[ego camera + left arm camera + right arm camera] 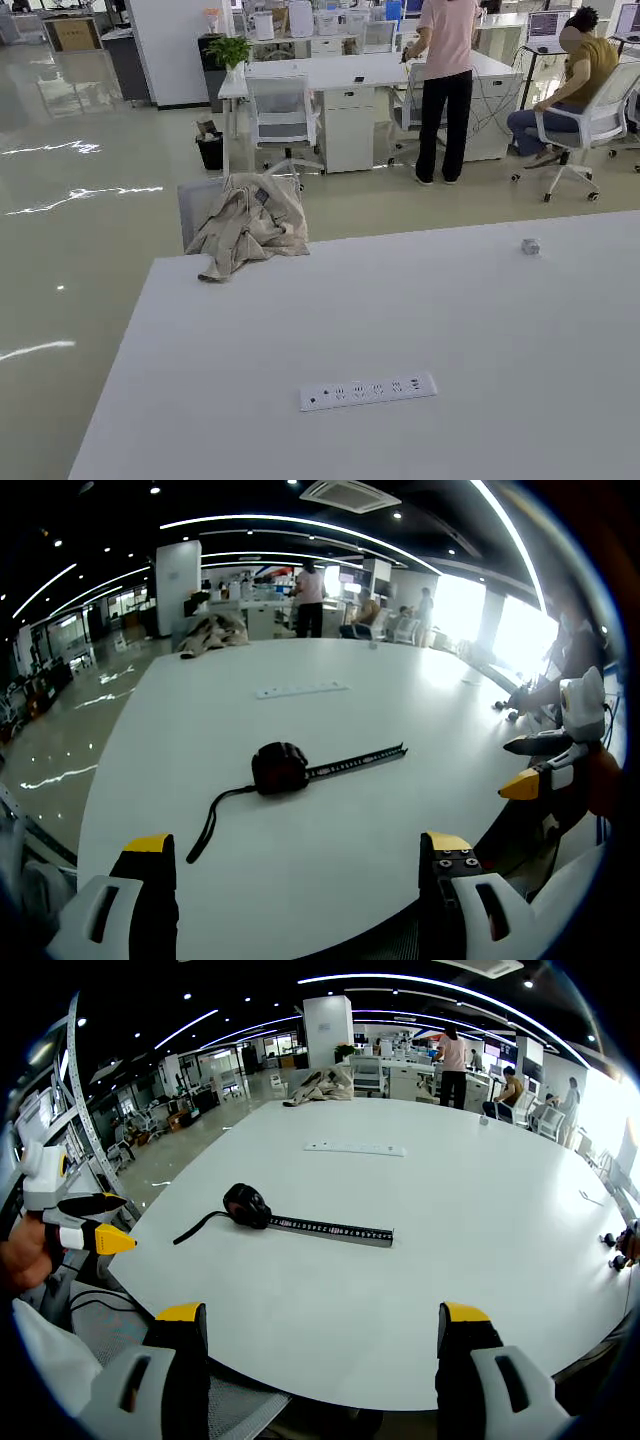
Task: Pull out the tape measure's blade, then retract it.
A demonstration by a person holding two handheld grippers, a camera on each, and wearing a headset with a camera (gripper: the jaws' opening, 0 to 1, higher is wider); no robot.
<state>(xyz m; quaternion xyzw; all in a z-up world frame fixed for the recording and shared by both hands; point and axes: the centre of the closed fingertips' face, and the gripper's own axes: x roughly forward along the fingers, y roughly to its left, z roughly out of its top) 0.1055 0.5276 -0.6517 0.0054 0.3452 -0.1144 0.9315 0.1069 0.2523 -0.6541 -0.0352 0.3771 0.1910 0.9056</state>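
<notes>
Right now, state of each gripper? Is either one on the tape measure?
Left gripper: open, fingers wide apart, holding nothing.
Right gripper: open, fingers wide apart, holding nothing.
Neither touches the tape measure.

The white tabletop is stretching away ahead of the left gripper. A white power strip is lying flat on it, well ahead of that gripper. Farther ahead and to the gripper's left, a beige jacket is hanging over a grey chair at the tabletop's far edge. A small pale object is sitting near that edge, farther right. Beyond, a person in a pink top is standing at a white desk. A seated person is resting in an office chair, and a potted plant is standing at the desk's end.
</notes>
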